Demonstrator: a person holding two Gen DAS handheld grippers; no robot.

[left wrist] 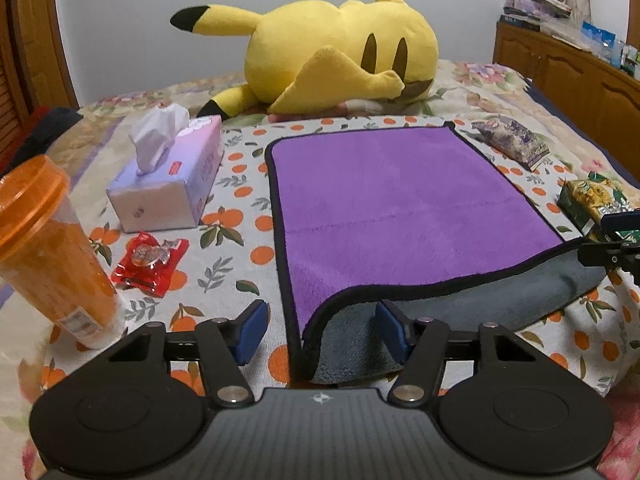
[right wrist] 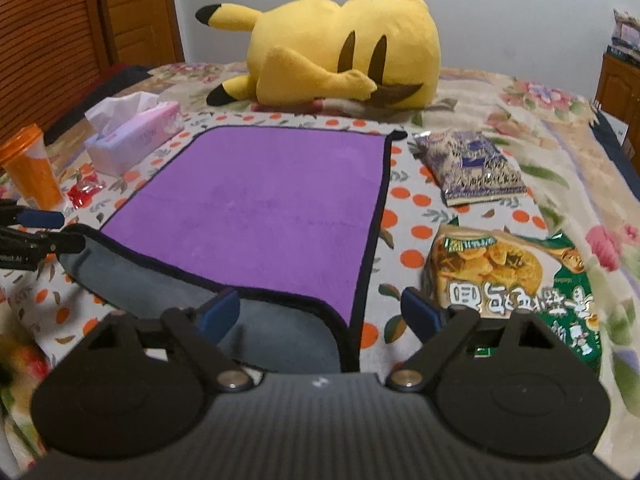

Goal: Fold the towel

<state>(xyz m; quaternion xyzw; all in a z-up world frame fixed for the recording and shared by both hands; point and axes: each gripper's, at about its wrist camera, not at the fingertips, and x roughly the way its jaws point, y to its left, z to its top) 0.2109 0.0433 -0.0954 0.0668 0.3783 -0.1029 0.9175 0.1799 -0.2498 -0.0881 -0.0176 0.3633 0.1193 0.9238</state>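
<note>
A purple towel (left wrist: 400, 200) with a black hem and grey underside lies on an orange-patterned cloth on the bed; it also shows in the right wrist view (right wrist: 264, 204). Its near edge is lifted and curled, and the grey side (left wrist: 460, 312) shows beneath it. My left gripper (left wrist: 322, 330) is open, its blue pads astride the near left corner. My right gripper (right wrist: 320, 314) is open, its pads astride the near right corner. Each gripper shows at the edge of the other's view, the right one (left wrist: 612, 240) and the left one (right wrist: 28, 236).
A tissue box (left wrist: 168, 180), an orange tumbler (left wrist: 48, 256) and a red candy packet (left wrist: 150, 262) lie left of the towel. A purple snack bag (right wrist: 472, 166) and a green chip bag (right wrist: 512, 276) lie right of it. A yellow plush (left wrist: 332, 56) lies behind.
</note>
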